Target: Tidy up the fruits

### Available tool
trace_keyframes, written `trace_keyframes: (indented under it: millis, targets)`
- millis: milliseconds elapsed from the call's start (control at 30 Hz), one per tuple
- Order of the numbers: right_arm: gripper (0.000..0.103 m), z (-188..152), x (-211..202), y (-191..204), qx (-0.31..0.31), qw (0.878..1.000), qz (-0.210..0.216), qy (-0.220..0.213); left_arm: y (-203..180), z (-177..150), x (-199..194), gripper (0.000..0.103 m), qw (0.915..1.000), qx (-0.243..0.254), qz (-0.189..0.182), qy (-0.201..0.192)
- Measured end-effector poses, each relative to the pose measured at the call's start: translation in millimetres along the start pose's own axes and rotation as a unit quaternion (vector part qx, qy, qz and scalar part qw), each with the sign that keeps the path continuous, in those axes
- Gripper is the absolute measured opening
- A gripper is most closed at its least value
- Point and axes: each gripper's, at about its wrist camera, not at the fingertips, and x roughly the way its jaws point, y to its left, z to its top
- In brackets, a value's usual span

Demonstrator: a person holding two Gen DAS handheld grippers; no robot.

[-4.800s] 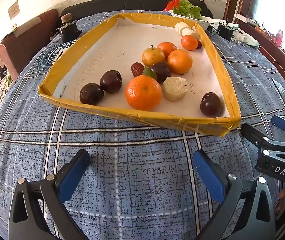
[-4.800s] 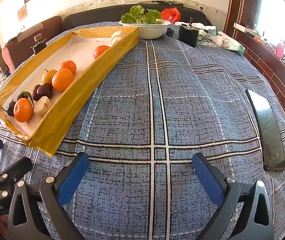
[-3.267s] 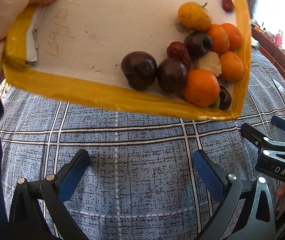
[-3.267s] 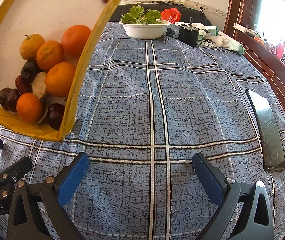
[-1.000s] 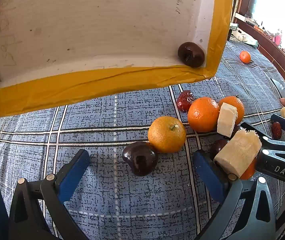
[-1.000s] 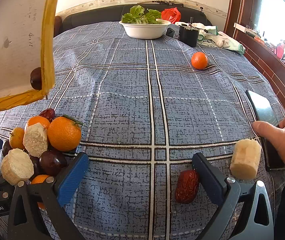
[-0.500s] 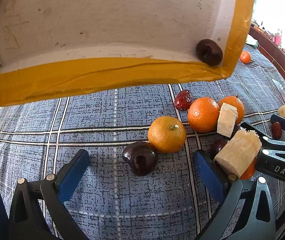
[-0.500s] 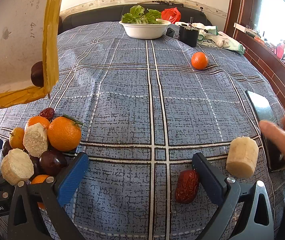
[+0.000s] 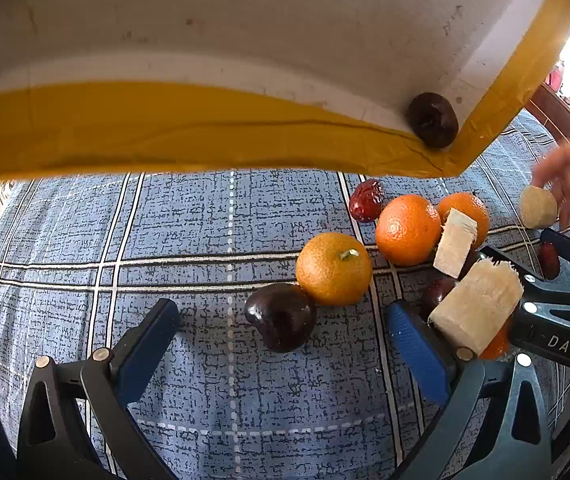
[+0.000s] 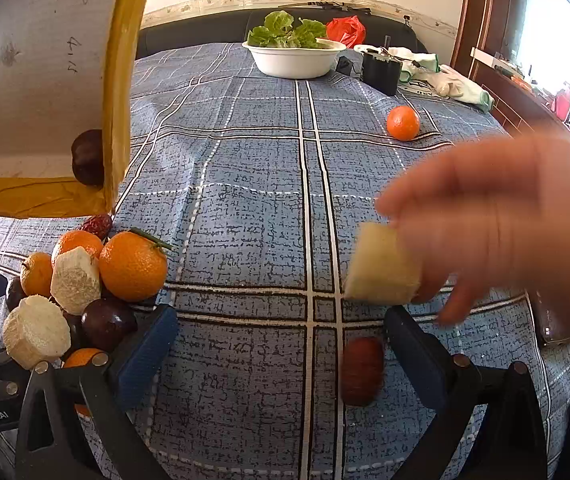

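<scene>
A yellow-edged tray (image 9: 205, 132) is held tilted above the blue plaid cloth, with one dark plum (image 9: 432, 119) in its low corner; it also shows in the right wrist view (image 10: 117, 80). Oranges (image 9: 333, 269), a dark plum (image 9: 280, 316), a red date (image 9: 366, 201) and pale sugarcane chunks (image 9: 477, 312) lie piled on the cloth. My left gripper (image 9: 281, 344) is open and empty, with the plum just ahead of it. My right gripper (image 10: 281, 344) is open and empty. A bare hand (image 10: 497, 216) holds a sugarcane chunk (image 10: 381, 268) above a red date (image 10: 361, 370).
A white bowl of lettuce (image 10: 295, 56) stands at the far side, with a black box (image 10: 381, 70) and cloths beside it. A lone orange (image 10: 403, 122) lies far right. A dark phone (image 10: 551, 320) lies at the right edge.
The tray has tipped higher and nearer to the left camera. The bare hand has lifted the sugarcane chunk off the cloth and moved it left. Both grippers stay still.
</scene>
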Motion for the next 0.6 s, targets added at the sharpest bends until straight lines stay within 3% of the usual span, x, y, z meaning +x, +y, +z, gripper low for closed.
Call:
trace_keyframes:
  millis: [600]
  targets:
    - [0.103,-0.2,1.2,-0.4,0.0,1.0,0.0,0.0,0.7,0.1,-0.4,0.103,1.0,0.0,0.0,0.0]
